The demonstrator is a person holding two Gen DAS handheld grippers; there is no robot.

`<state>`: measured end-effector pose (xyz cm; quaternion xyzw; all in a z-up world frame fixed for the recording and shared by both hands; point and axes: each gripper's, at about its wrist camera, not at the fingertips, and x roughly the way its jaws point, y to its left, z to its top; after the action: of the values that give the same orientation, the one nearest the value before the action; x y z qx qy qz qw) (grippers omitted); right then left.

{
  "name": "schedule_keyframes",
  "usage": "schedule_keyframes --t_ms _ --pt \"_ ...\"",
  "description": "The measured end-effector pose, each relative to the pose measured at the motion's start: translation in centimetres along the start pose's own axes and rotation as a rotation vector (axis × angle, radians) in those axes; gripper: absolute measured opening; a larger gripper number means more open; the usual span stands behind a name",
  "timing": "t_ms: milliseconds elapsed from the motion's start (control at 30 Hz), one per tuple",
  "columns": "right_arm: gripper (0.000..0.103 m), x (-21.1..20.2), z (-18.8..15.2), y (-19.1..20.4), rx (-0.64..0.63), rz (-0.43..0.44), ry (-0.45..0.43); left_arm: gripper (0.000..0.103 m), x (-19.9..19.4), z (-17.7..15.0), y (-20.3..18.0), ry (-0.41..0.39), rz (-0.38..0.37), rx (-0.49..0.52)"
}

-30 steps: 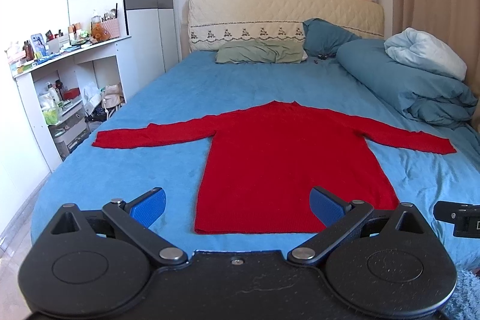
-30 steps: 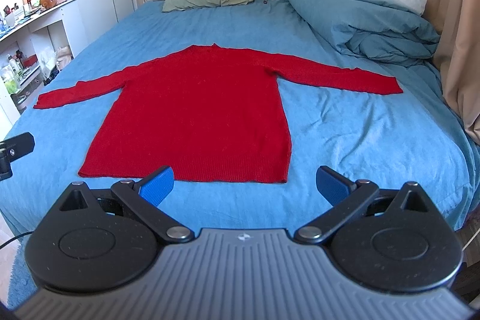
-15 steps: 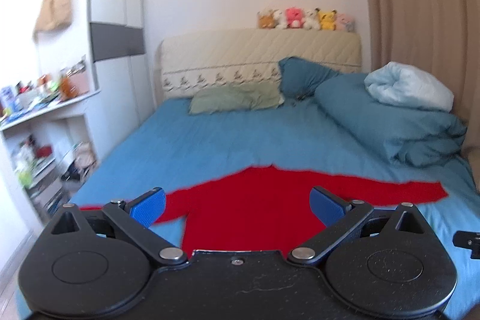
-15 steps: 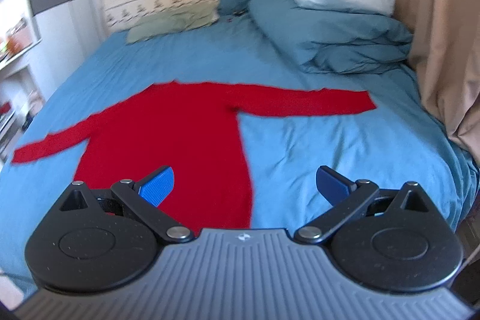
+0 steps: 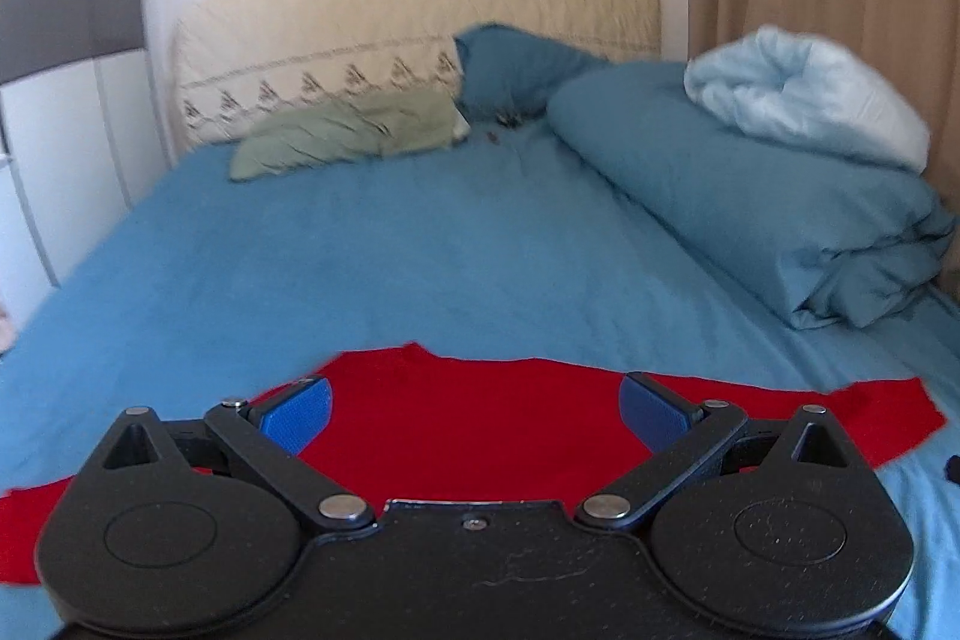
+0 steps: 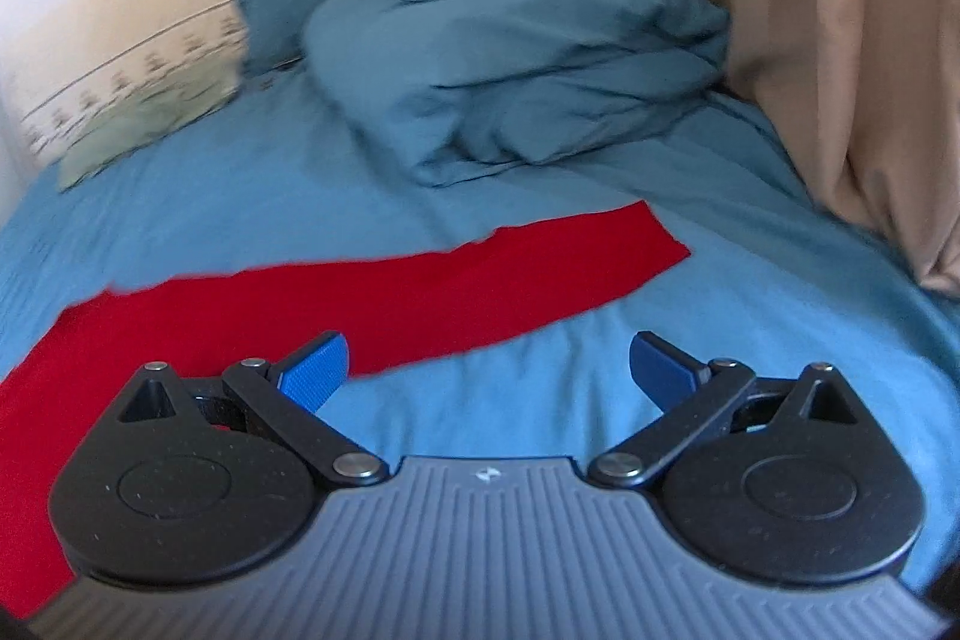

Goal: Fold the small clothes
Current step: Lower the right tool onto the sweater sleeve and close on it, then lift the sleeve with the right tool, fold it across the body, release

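Observation:
A red long-sleeved sweater (image 5: 474, 418) lies flat on the blue bed sheet (image 5: 372, 268), sleeves spread out. In the left wrist view my left gripper (image 5: 474, 409) is open and empty, hovering over the sweater's upper body near the neckline. In the right wrist view the sweater's right sleeve (image 6: 480, 280) runs out toward the right. My right gripper (image 6: 487, 367) is open and empty, with its left fingertip over the sleeve and its right fingertip over bare sheet.
A folded blue duvet (image 6: 528, 58) with a pale blue blanket (image 5: 804, 94) on top sits at the right of the bed. A green pillow (image 5: 348, 133) lies by the headboard (image 5: 420, 22). A beige curtain (image 6: 840, 40) hangs at the right.
Both grippers have moved forward over the bed and closer to the sweater. The right one has swung right toward the sleeve. Both stay open.

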<state>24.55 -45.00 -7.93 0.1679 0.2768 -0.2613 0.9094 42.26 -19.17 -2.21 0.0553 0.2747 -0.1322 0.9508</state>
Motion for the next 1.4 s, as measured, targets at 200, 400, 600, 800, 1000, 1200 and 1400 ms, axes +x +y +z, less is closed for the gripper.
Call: schedule_keyframes --t_ms 200,400,600,800,1000,1200,1400 --pt "0.103 10.5 -0.2 -2.4 0.091 -0.058 -0.006 0.103 10.3 -1.4 -2.3 0.111 -0.033 -0.035" --pt "0.093 17.4 -0.8 -5.7 0.223 -0.147 0.067 0.103 16.6 -1.8 -5.6 0.222 -0.029 0.016" --pt "0.068 19.1 -0.6 -6.9 0.255 -0.194 0.013 0.103 21.2 -2.7 -7.5 0.378 -0.023 0.041" --pt "0.034 20.3 0.0 -7.8 0.287 -0.254 0.012 0.103 23.5 -4.0 -8.0 0.493 -0.023 0.067" --pt "0.021 19.0 3.0 -6.0 0.244 -0.228 0.036 0.103 24.3 -3.6 -6.6 0.538 -0.075 0.061" --pt "0.021 15.6 7.3 -0.3 0.149 -0.102 -0.028 0.103 21.2 -1.7 -4.3 0.459 -0.011 0.143" --pt "0.021 11.5 11.0 12.4 0.037 0.2 -0.096 0.103 16.8 -0.2 3.6 0.424 0.019 0.122"
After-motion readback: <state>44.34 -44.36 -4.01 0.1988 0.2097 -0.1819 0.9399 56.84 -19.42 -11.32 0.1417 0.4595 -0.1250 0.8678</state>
